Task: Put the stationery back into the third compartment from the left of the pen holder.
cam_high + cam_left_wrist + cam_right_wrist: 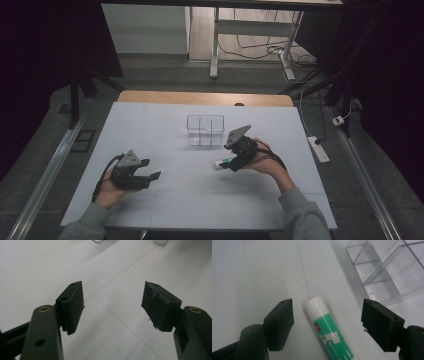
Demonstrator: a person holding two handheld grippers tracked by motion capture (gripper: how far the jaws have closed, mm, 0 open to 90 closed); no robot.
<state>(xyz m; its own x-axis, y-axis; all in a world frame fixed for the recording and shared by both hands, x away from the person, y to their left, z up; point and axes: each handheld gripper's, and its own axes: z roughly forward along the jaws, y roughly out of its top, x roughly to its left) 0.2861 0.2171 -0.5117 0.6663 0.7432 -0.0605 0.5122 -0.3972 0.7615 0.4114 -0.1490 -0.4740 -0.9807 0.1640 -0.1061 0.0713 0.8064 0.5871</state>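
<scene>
While lying flat, glossy cylindrical glue stick (327, 327), clear ribbed plastic organizer (384, 272)

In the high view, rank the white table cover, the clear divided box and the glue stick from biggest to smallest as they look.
1. White table cover, by far the largest.
2. Clear divided box.
3. Glue stick, smallest; the right gripper over it hides part of it, so its full length is unsure.

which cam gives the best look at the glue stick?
The right gripper view: the glue stick lies large and sharp on the table between the open jaws, white cap and green label clear. In the high view it is a small sliver at the right gripper. The left gripper view looks at bare table.
</scene>
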